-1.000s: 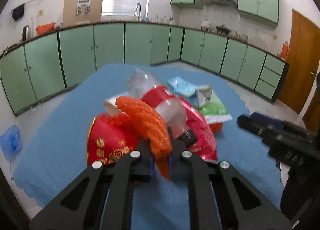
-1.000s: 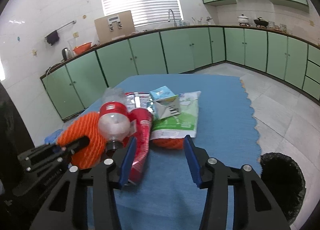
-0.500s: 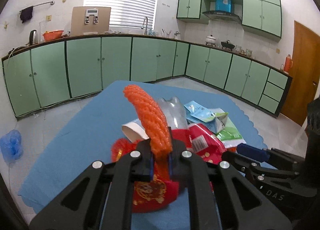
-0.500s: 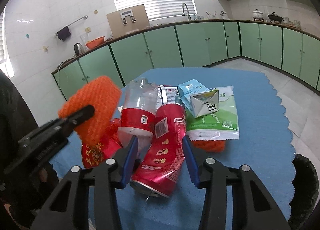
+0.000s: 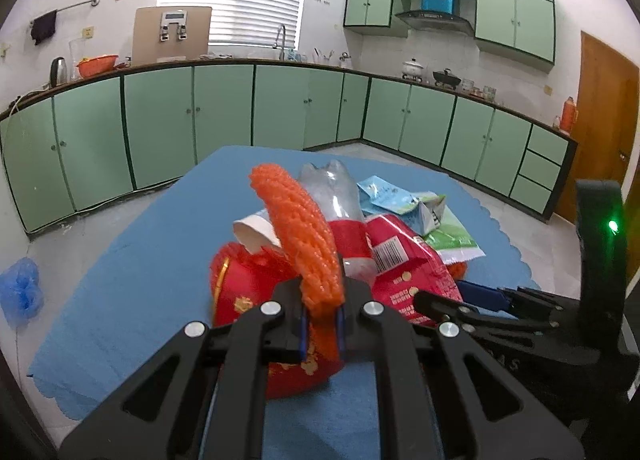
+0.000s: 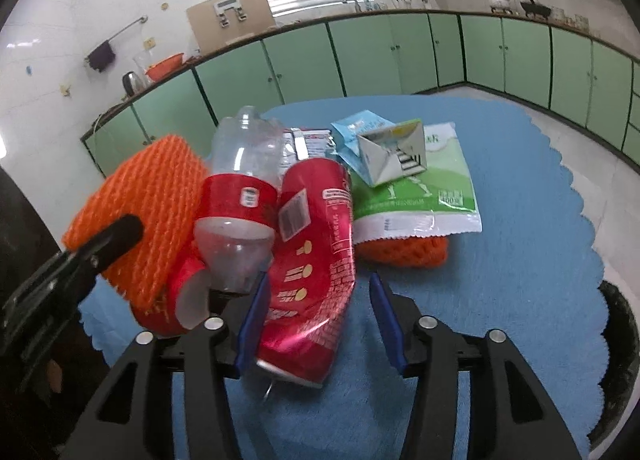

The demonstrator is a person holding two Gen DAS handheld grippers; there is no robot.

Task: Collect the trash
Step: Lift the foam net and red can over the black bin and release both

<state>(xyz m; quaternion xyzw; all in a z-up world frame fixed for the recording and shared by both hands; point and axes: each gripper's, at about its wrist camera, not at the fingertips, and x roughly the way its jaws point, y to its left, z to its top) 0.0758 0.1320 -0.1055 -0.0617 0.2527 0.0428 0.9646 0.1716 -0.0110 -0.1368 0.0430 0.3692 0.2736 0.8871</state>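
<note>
My left gripper (image 5: 322, 324) is shut on an orange foam net (image 5: 304, 236), held upright just above the trash pile. Under it lie a red paper bowl (image 5: 244, 288) and a clear bottle (image 5: 332, 196) with a red label. In the right wrist view the net (image 6: 148, 200) hangs at the left. My right gripper (image 6: 316, 300) straddles the near end of a crushed red canister (image 6: 316, 244). Its jaws are opening: the left blue pad is at the canister's side and the right pad stands clear of it.
A folded milk carton (image 6: 394, 156), a green-white bag (image 6: 432, 196) and a second orange net (image 6: 404, 250) lie behind on the blue tablecloth (image 6: 520, 260). A black bin (image 6: 616, 340) stands on the floor at the right. A blue plastic bag (image 5: 20, 292) lies on the floor at the left.
The left gripper has raised the orange net off the pile. The right gripper has come down and forward, so the red canister now lies between its jaws.
</note>
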